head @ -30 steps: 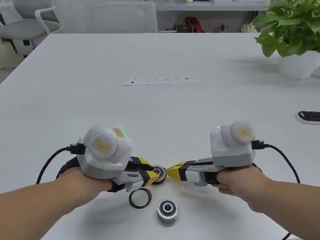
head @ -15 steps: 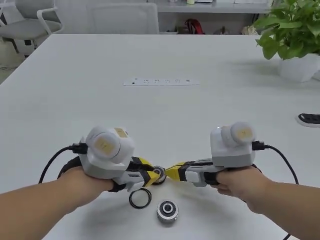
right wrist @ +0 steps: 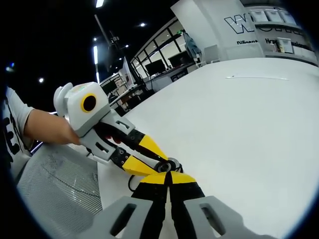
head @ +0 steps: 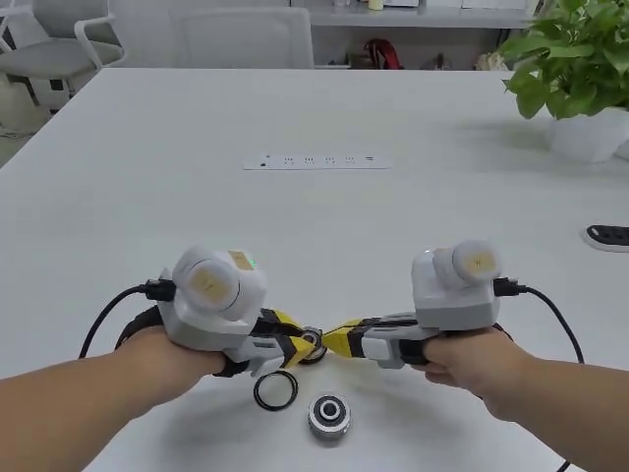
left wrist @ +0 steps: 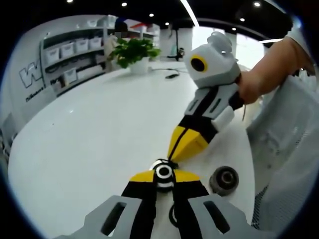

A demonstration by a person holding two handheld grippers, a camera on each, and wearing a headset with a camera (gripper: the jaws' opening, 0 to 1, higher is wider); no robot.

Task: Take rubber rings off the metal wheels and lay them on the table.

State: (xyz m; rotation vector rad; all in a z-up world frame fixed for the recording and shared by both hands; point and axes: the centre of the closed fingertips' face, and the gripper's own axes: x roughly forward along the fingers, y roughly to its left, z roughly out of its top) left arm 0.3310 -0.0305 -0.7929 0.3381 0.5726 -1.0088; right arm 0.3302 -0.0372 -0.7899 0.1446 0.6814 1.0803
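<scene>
Left gripper (head: 293, 344) is clamped on a small metal wheel (head: 313, 342). In the left gripper view its yellow tips (left wrist: 164, 178) sit on either side of the wheel (left wrist: 164, 171), which is held off the table (head: 295, 226) near the front edge. The wheel has a dark outer band, a pale middle and a dark hub.

Right gripper (head: 332, 341) comes in from 3 o'clock, nose to nose with the left. Its jaws are pressed together with just a thin seam between them (right wrist: 169, 177), and the tips touch the wheel's rim (right wrist: 171, 164). Can't tell if it has pinched any rubber.

1 loose rubber ring (head: 276, 389) lies flat on the table at 7 o'clock from the held wheel, just beside the left gripper's body. 2nd wheel (head: 329, 414) sits on the table at 6 o'clock from the held one, close to the ring but not touching. In the left gripper view it is at 4 o'clock from the tips (left wrist: 224, 180).

Far side, head view: white power strip (head: 316, 160) at 12 o'clock mid-table, potted plant (head: 575, 59) at 2 o'clock, and a black oval item (head: 607, 234) at 3 o'clock by the table edge.
</scene>
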